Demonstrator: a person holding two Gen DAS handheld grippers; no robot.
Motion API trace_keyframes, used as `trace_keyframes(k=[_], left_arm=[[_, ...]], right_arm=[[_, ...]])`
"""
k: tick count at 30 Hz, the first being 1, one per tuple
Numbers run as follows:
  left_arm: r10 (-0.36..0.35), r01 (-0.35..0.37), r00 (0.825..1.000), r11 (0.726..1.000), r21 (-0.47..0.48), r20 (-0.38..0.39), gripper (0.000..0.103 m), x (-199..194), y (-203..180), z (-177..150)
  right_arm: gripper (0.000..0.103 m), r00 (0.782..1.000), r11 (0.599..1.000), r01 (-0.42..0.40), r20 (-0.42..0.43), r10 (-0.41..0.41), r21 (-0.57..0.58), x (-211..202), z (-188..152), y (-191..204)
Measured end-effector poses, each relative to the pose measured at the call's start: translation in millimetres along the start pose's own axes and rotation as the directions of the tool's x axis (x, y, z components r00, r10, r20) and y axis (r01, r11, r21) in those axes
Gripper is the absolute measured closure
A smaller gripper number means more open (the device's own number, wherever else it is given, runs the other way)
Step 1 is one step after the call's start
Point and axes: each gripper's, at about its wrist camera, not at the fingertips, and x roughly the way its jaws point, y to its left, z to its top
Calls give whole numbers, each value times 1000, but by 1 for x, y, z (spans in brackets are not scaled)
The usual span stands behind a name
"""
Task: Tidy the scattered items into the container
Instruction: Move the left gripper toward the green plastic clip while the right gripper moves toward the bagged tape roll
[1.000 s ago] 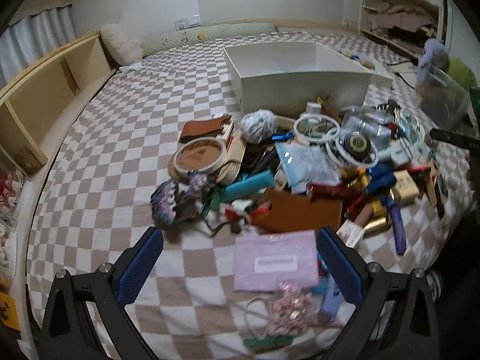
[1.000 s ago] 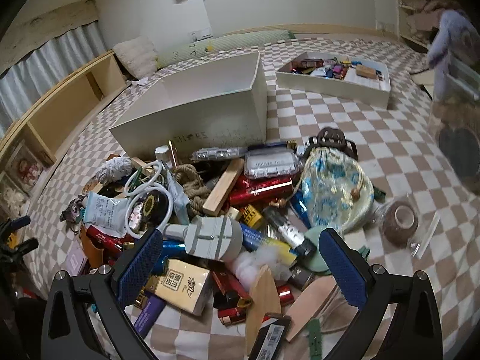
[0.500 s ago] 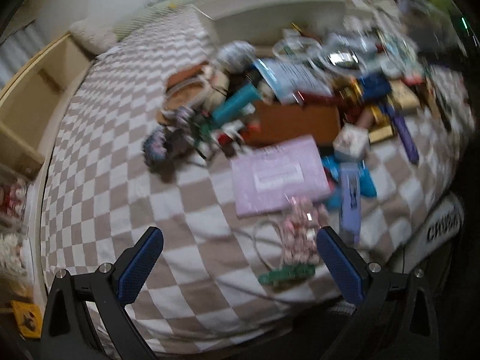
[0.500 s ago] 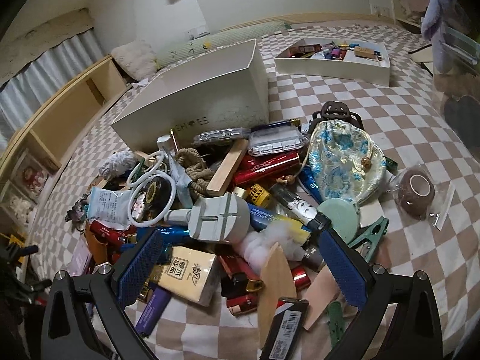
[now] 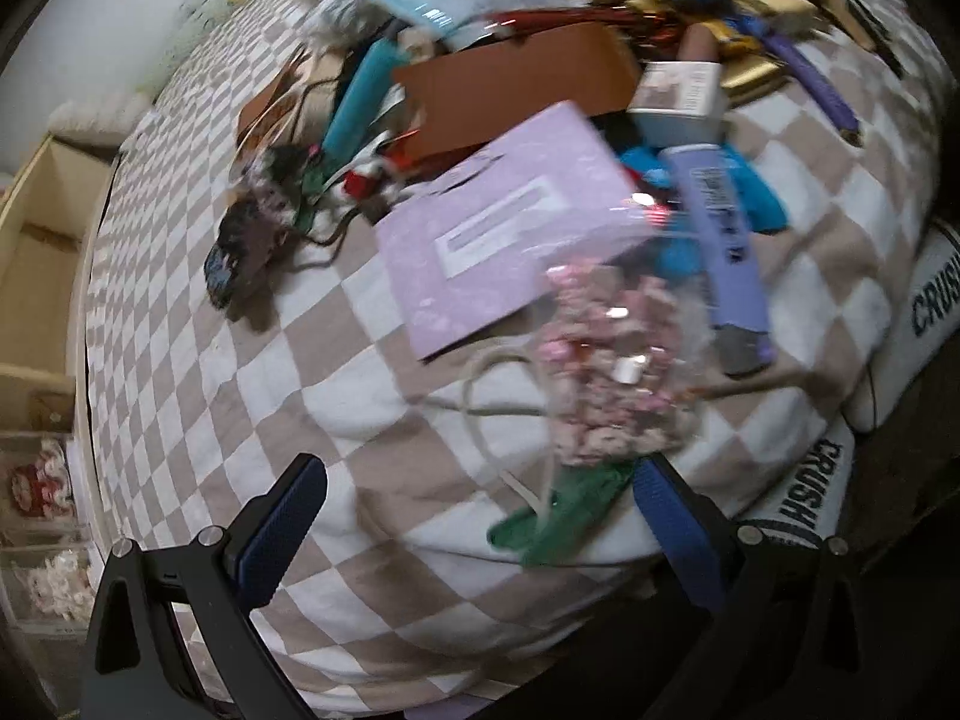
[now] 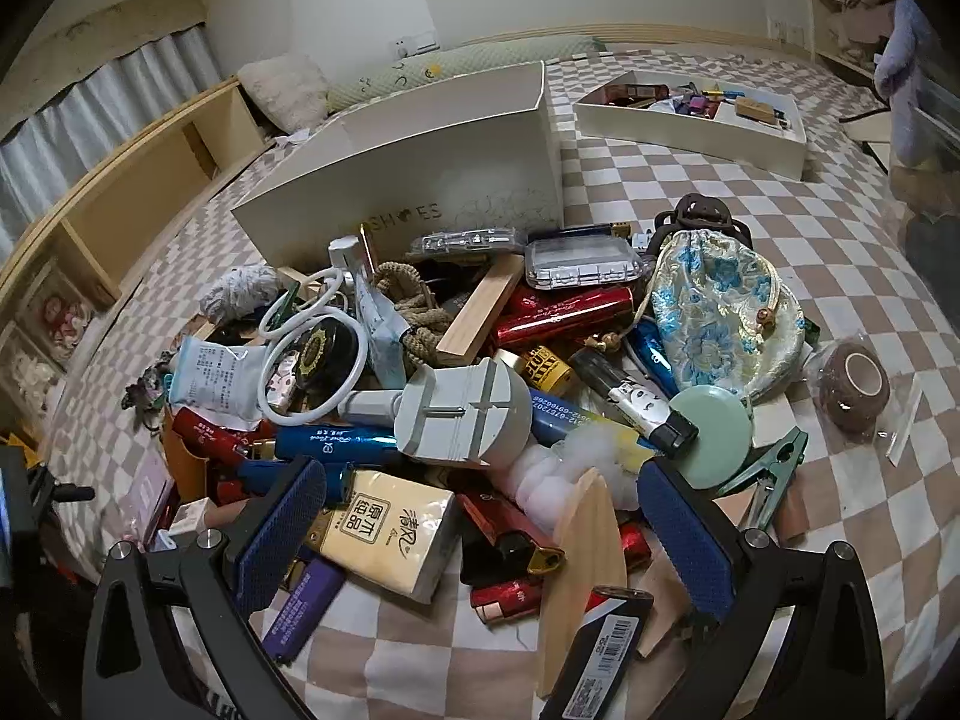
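Note:
A big heap of small items lies on the checkered bed. In the right wrist view a white shoe box [image 6: 420,180] stands open behind the heap. My right gripper [image 6: 480,534] is open and empty, low over the near edge, above a yellow tissue pack [image 6: 384,534] and a wooden piece [image 6: 582,564]. In the blurred left wrist view my left gripper [image 5: 480,516] is open and empty just before a clear bag of pink beads [image 5: 612,366] with a green tag [image 5: 558,516]. A lilac card [image 5: 498,228] and a purple lighter [image 5: 726,252] lie beyond it.
A second white tray [image 6: 696,126] with small items sits at the back right. A brocade pouch [image 6: 720,312] and a tape roll [image 6: 852,384] lie right of the heap. Wooden shelves [image 6: 120,204] run along the left. The bed edge [image 5: 804,492] drops off at right.
My left gripper has dropped and tilted toward the near bed edge, closing on the bead bag. My right gripper has moved slightly lower and nearer the heap. Both stay open.

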Motion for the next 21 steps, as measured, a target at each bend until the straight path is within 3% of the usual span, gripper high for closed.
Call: trace_keyframes(k=[7,15,18,21], left_arm=[[117,-118,993,993,-31,-16,0,8,33,-3],[265,-267,964,949,-167,-33,0,19,97,-8],[243,-238,970,941,-242,-12,0,9,110,-12],[113,-101,993,958,-268,32,0,-8,111,-19]], right_arm=[[0,1000,1000,1,2,-1,18,-1,-1,-8],[0,1000,997,-1,2,1,75,1,-3,-23],[0,1000,996,-4,-2,4,85,2,-4,-26],[0,1000,996,-10,3,10,88,1,-5,-29]])
